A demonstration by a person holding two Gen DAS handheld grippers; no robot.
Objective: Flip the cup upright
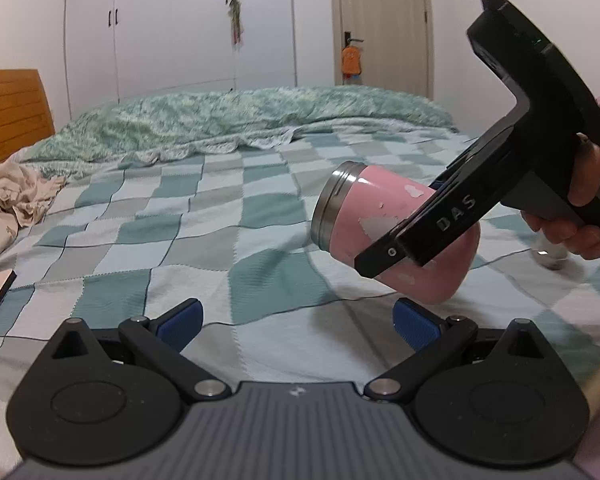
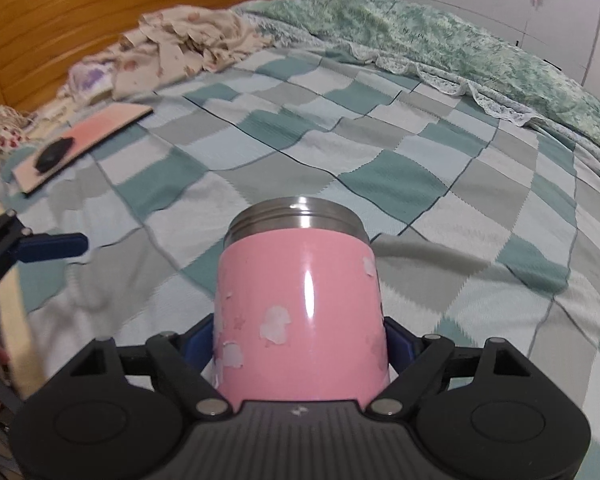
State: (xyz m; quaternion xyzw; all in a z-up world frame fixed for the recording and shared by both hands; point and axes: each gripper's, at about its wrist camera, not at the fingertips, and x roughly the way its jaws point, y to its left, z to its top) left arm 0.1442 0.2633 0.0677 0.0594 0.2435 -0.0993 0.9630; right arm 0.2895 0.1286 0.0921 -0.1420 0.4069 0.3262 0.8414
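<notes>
The pink cup [image 1: 384,224] has a steel threaded rim and chipped paint. My right gripper [image 1: 416,236] is shut on its body and holds it tilted just above the checkered bedspread [image 1: 188,216], its mouth pointing left and away. In the right wrist view the cup [image 2: 300,312] fills the space between the blue pads [image 2: 198,344] of the right gripper [image 2: 300,348], rim facing away. My left gripper [image 1: 296,322] is open and empty, low over the bedspread in front of the cup. One of its blue fingers [image 2: 54,246] shows at the left edge of the right wrist view.
A green quilt [image 1: 236,120] is bunched along the far side of the bed. A wooden headboard [image 2: 132,12] and crumpled floral cloth [image 2: 188,44] lie at the head. A pink board [image 2: 80,140] with a small black object [image 2: 54,152] lies on the bedspread.
</notes>
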